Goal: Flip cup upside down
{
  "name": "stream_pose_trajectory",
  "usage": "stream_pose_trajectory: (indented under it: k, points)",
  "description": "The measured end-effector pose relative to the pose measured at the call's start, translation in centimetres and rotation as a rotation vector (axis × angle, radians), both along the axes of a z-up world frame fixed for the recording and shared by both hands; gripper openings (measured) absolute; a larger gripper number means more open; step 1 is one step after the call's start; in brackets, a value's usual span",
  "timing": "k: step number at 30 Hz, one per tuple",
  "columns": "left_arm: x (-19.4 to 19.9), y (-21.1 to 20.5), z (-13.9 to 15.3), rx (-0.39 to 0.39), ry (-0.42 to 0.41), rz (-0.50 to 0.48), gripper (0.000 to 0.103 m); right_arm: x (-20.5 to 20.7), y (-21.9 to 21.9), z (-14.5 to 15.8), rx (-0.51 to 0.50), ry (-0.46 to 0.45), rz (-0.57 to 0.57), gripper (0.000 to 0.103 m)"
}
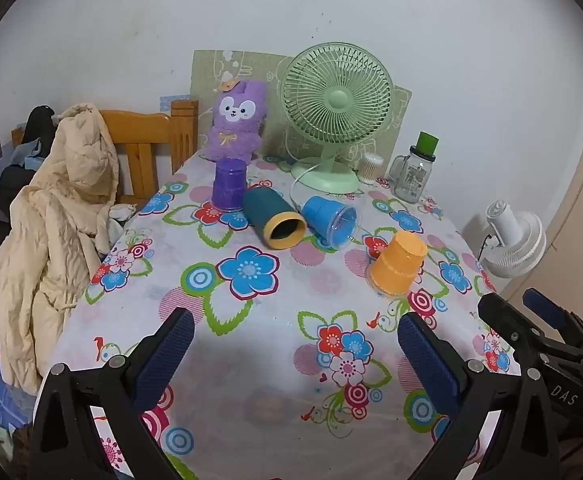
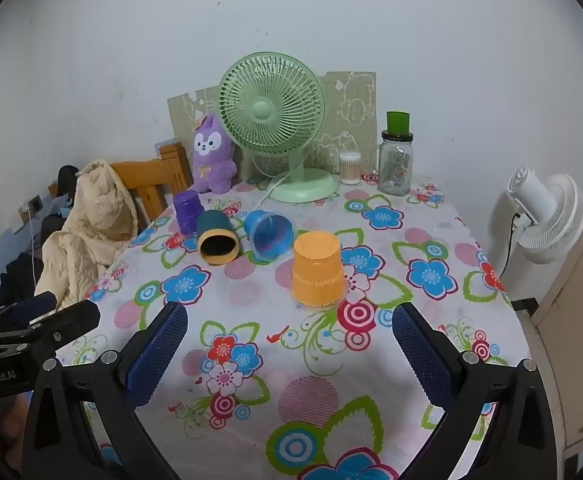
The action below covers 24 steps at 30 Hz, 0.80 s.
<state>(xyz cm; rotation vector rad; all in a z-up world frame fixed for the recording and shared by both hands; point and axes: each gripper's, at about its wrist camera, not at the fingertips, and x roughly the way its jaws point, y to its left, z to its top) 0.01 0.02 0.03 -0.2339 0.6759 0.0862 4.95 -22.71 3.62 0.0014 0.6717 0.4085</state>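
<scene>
Several cups sit on a floral tablecloth (image 1: 251, 320) (image 2: 431, 240). An orange cup (image 1: 396, 262) (image 2: 317, 274) stands upside down, nearest the grippers. A purple cup (image 1: 229, 184) (image 2: 187, 207) stands upside down at the far left. A dark teal cup with a yellow rim (image 1: 273, 218) (image 2: 216, 240) and a blue cup (image 1: 329, 216) (image 2: 270, 232) lie on their sides, mouths toward me. My left gripper (image 1: 295, 344) is open and empty above the near table edge. My right gripper (image 2: 289, 340) is open and empty, just short of the orange cup.
A green desk fan (image 1: 331, 112) (image 2: 275, 120), a purple plush toy (image 1: 235, 120) (image 2: 211, 156), a glass jar with a green lid (image 1: 413, 172) (image 2: 395, 164) and a swab pot (image 2: 349, 168) stand at the back. A chair with a beige jacket (image 1: 59, 216) is left. A white fan (image 2: 547, 212) is right.
</scene>
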Motion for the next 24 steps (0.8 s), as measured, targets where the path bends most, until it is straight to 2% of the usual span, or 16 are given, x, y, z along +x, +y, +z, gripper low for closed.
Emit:
stream_pose_trajectory:
  k: [10,24]
  points:
    - [-0.02,0.01,0.03,0.003,-0.001,-0.001,0.103,0.36,-0.08,0.60,0.010,0.019,0.001,0.103]
    - [-0.75,0.31,-0.16,0.002,0.005,-0.004,0.103,0.10,0.09,-0.07,-0.012,0.011,0.002,0.103]
